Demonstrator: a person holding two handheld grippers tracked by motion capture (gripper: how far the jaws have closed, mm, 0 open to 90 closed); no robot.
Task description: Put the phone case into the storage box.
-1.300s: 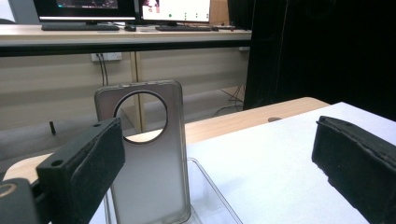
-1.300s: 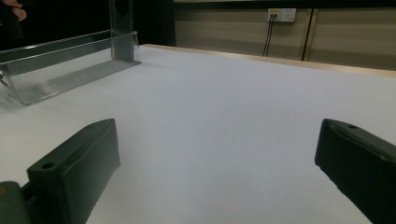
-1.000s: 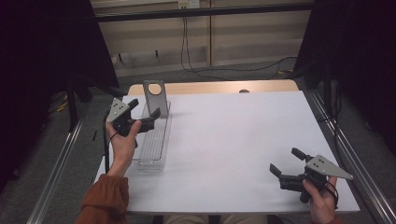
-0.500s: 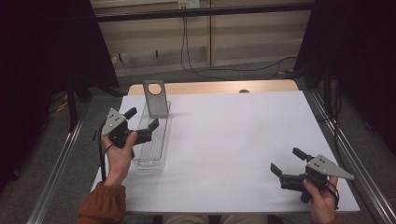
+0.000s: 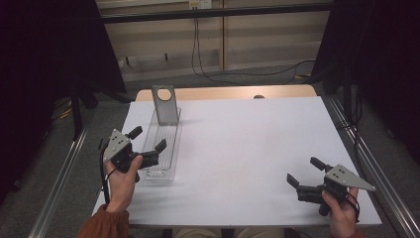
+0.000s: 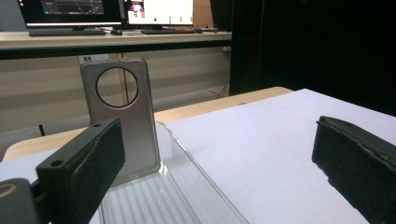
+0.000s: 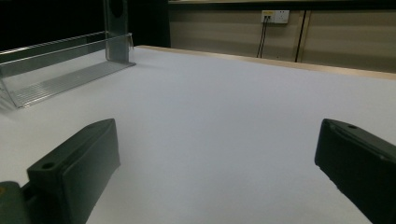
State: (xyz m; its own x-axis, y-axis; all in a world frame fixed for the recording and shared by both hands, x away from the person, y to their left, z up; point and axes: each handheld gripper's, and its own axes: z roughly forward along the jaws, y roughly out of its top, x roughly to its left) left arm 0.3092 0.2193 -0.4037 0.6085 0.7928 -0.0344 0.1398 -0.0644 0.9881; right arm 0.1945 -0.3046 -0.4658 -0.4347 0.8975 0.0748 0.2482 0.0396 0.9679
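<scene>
Left gripper [image 5: 147,139] has drawn back toward the person, now at the clear tray's [image 5: 171,126] near end, fingers wide apart, empty. Right gripper [image 5: 303,172] rests over the counter [image 5: 247,144], likewise open and empty.

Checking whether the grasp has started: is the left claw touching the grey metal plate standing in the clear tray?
Apart. The left gripper view shows the left claw open, with the grey metal plate farther back in the clear tray.

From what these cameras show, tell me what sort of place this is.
Probably a lab or test workspace: a white table fenced by black curtains, monitors on a desk behind, and cables running from a wall socket.
</scene>
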